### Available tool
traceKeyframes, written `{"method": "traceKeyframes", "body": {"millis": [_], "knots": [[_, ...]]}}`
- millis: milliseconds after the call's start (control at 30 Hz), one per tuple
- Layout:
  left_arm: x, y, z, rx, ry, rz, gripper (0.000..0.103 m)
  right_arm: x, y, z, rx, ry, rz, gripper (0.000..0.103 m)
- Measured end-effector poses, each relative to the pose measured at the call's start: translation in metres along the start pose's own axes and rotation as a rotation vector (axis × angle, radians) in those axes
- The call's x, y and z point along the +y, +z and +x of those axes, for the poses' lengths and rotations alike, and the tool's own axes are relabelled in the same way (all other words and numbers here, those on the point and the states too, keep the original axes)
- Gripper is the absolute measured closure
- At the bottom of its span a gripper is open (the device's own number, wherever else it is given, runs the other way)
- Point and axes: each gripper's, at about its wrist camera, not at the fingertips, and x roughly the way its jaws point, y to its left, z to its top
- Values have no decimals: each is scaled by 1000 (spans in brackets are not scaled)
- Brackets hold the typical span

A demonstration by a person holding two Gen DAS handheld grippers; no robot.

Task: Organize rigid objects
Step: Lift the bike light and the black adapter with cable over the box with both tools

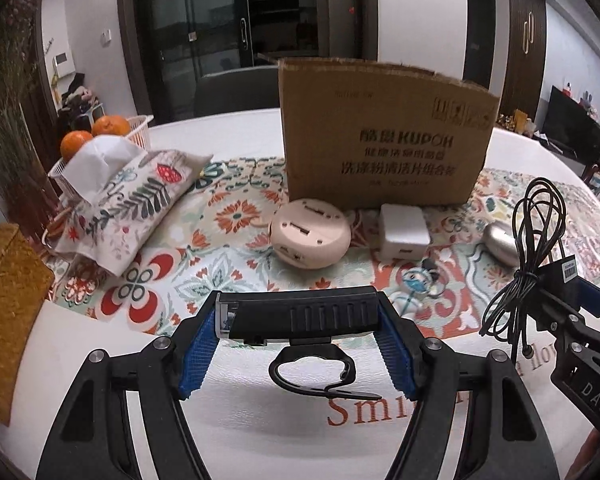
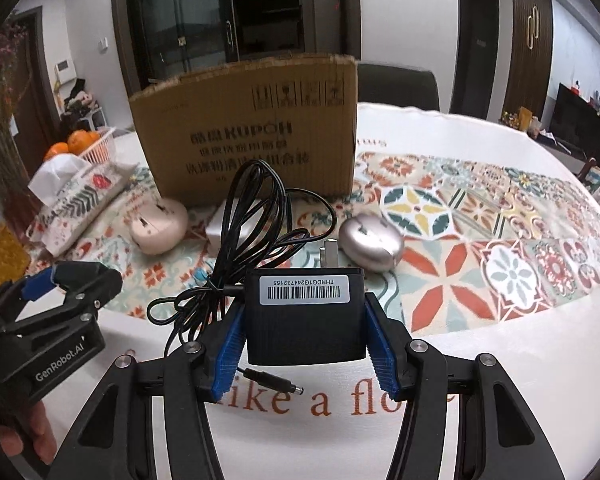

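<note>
Black power adapter [image 2: 306,316] sits clamped in my right gripper [image 2: 305,350], lifted over the white tablecloth [image 2: 500,360] with its bundled cord [image 2: 256,216] sticking up and the plug tip hanging underneath. My left gripper [image 1: 300,342] is clenched on a black flashlight-looking gadget [image 1: 300,314] with a hook below. Cardboard box [image 1: 384,136] stands behind, with a pink round hub [image 1: 310,236], white charger [image 1: 404,230] and silver mouse [image 2: 370,242] just in front on the patterned runner [image 2: 500,240].

Left gripper [image 1: 300,332] jaws clamping black flashlight [image 1: 300,314], cardboard box [image 1: 384,136] beyond, right gripper [image 1: 556,292] holding cable [image 1: 528,248]
</note>
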Motion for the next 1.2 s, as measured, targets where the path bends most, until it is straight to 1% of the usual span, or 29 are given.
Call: {"method": "traceKeyframes", "body": {"millis": [333, 467, 767, 967, 1200], "knots": [[2, 18, -34, -87, -15, -4, 31, 3, 16, -34, -103, 9, -11, 47], [2, 26, -48, -141, -3, 1, 31, 6, 24, -47, -147, 10, -18, 47], [4, 49, -68, -212, -37, -5, 31, 8, 45, -71, -249, 0, -12, 47], [3, 66, -74, -252, -70, -2, 31, 9, 59, -78, -294, 5, -7, 47], [2, 88, -85, -323, -63, 15, 31, 5, 76, -80, -332, 26, 14, 47]]}}
